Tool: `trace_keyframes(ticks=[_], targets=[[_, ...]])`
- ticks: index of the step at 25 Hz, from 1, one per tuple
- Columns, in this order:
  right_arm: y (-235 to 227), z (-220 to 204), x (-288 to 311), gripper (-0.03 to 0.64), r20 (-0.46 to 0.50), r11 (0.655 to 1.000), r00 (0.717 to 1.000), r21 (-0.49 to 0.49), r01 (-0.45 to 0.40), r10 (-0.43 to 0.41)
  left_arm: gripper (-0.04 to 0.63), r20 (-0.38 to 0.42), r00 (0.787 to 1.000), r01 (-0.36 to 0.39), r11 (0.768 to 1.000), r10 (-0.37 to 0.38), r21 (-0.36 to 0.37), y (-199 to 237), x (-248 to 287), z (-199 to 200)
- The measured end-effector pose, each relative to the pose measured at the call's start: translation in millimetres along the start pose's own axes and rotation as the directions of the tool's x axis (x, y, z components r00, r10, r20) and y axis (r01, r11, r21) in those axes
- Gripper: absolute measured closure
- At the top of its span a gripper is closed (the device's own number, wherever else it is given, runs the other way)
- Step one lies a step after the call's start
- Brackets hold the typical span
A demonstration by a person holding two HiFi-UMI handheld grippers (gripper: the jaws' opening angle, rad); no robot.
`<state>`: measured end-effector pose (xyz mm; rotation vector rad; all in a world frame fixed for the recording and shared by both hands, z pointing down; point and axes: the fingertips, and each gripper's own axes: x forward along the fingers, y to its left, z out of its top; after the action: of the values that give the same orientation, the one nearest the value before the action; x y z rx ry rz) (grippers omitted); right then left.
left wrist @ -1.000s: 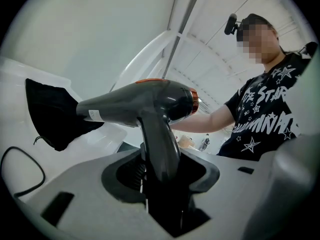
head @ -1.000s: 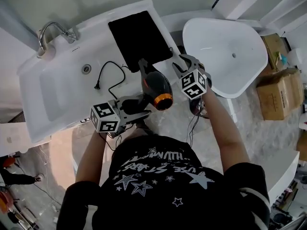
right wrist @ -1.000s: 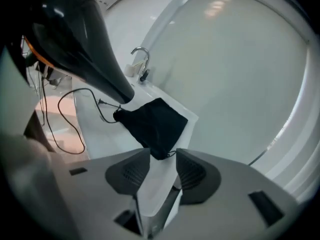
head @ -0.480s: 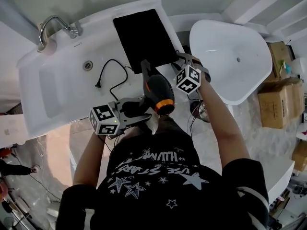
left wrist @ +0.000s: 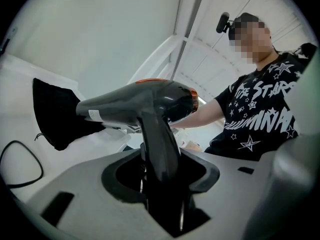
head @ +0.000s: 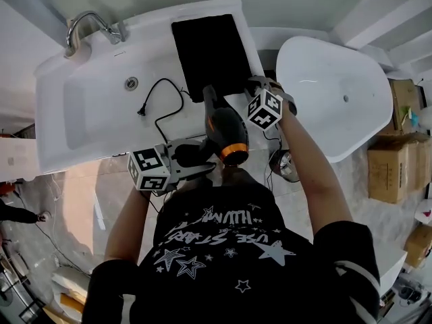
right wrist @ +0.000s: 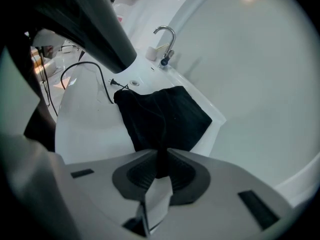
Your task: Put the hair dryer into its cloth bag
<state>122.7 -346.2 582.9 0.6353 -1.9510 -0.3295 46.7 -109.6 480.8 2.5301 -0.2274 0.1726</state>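
At the sink [head: 152, 49] right side, right tongs [right wrist: 159, 168] just closed on the limp bag [right wrist: 165, 115] hem; left tongs [left wrist: 161, 171] clamp the stiff hair dryer [left wrist: 145, 104] handle.

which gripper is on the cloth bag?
The right gripper: its jaws have just been closing and pinch the near edge of the cloth bag. The left gripper instead clamps the hair dryer by its handle.

A white sink [head: 74, 120] is seen at the upper left — a chrome faucet [head: 86, 25] is mounted at its far corner, and a round drain [head: 131, 83] is set in its basin. A white bathtub [head: 331, 93] is placed to the right, with cardboard boxes [head: 391, 171] set beside it on the floor.
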Motion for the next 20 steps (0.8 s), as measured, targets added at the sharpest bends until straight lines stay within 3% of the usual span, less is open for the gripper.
trace_keyframes(ticks=[5, 20], targets=[[-9, 7, -4, 0.589, 0.036, 0.998, 0.999, 0.050, -0.025, 0.023, 0.397, -0.012, 1.000, -0.013, 1.000, 0.013, 0.013, -1, 8, 1], [-24, 32, -15, 0.595, 0.126, 0.986, 0.983, 0.081, -0.145, 0.134, 0.397, -0.107, 0.991, 0.081, 0.997, -0.079, 0.017, 1, 34, -7]])
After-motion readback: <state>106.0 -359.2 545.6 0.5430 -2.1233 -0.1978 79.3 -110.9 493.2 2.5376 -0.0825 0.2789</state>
